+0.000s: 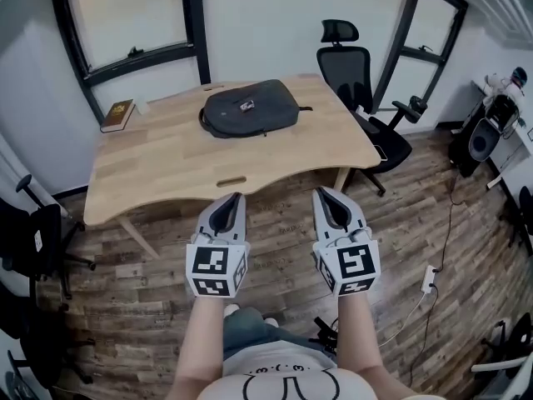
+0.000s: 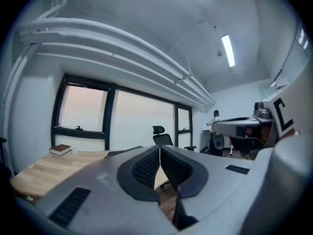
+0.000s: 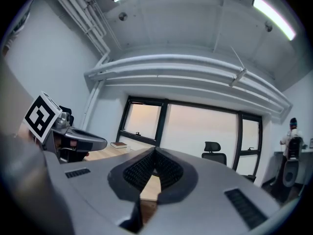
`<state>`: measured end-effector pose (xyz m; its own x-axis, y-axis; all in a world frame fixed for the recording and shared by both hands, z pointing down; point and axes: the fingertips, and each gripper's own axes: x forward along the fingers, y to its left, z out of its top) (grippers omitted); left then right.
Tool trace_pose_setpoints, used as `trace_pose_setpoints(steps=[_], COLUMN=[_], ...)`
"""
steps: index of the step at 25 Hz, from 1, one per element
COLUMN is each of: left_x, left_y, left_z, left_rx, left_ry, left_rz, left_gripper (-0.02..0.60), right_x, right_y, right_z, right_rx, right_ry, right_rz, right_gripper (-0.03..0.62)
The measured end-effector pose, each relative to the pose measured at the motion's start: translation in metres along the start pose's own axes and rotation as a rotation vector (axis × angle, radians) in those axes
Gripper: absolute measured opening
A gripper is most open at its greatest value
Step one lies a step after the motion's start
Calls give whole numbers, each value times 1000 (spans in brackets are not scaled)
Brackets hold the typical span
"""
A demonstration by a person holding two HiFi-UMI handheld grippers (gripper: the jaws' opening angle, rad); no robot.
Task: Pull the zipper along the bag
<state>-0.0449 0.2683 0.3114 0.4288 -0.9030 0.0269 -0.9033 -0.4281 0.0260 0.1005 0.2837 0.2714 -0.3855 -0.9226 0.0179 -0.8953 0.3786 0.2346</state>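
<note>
Scene: A dark grey bag (image 1: 250,107) is seen lying flat on the far middle of a pale wooden surface (image 1: 166,169), with a book (image 1: 117,115) at its far left corner and an office chair (image 1: 354,73) behind its right end.
Left claw: The left claw (image 1: 235,198) is held over the floor (image 1: 275,240), just short of the surface's near edge and well apart from the bag. Its jaws are pressed together with nothing between them.
Right claw: The right claw (image 1: 321,193) is held alongside it, jaws likewise together and empty.
Step in hand: The approach to the bag is judged not yet begun.
Doing it well: Both claws should be carried forward over the surface. The bag's fabric is best pinned beside the zipper track by one claw, while the pull tab is pinched by the other after its jaws are parted. The pull should be drawn in line with the track, so that the soft bag is not dragged or bunched.
Hard to make out: The zipper pull cannot be located from the head view, as it is too small. Which end it sits at cannot be told.
Hidden: In both gripper views the bag is largely masked by the claws' own bodies.
</note>
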Motion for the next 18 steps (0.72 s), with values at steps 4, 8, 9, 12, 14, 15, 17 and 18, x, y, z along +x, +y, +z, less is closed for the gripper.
trace_pose_setpoints(steps=[4, 8, 9, 12, 14, 15, 17, 18], left_x=[35, 78, 90, 134, 167, 185, 219, 236], left_y=[6, 17, 18, 21, 24, 27, 34, 38], left_z=[-8, -19, -23, -34, -39, -43, -53, -60], left_rx=[-10, -10, -14, -33, -57, -66, -74, -79], left_ry=[12, 24, 30, 51, 62, 71, 96, 112], left_rz=[16, 41, 34, -8, -30, -36, -34, -31], left_gripper=[20, 21, 21, 26, 70, 103, 129, 135], right_x=[26, 56, 66, 97, 122, 135, 163, 178], right_y=[-22, -46, -52, -70, -85, -92, -107, -114], right_z=[-21, -45, -50, -61, -67, -71, -79, -85], right_rx=[16, 67, 86, 94, 86, 88, 101, 109], right_ry=[55, 98, 101, 116, 131, 137, 147, 154], right_rz=[-15, -23, -18, -6, 1, 7, 23, 31], right_gripper=[52, 52, 52, 52, 52, 52, 52, 52])
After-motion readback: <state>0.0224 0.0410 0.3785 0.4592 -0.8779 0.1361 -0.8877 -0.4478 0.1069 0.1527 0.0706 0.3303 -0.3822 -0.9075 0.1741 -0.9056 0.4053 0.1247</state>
